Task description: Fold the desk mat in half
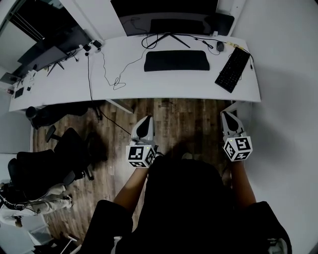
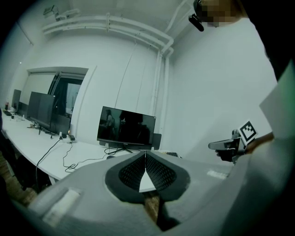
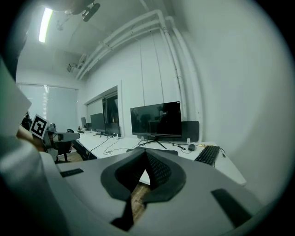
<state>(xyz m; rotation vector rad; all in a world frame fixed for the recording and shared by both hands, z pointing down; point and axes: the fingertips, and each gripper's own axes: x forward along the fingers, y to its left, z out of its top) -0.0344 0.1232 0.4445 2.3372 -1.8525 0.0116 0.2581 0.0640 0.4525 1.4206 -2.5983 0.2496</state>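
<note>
My left gripper [image 1: 144,120] and right gripper [image 1: 227,116] hang with jaws clenched on nothing, well short of the mat [image 1: 176,60] at 12 o'clock on the counter [image 1: 149,87], whose flat edge could slip my pinch and skid toward the monitor [image 1: 164,11].

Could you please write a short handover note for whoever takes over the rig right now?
Left tongs: shut, empty, over the floor short of the desk.
Right tongs: shut, empty, also short of the desk.
Mat: flat on the desk in front of the monitor; keyboard lies to its right, apart from it.
Done: nothing visible; the mat is untouched and shows no fold.
Left: move in, grip one edge of the mat and fold it in half.
</note>
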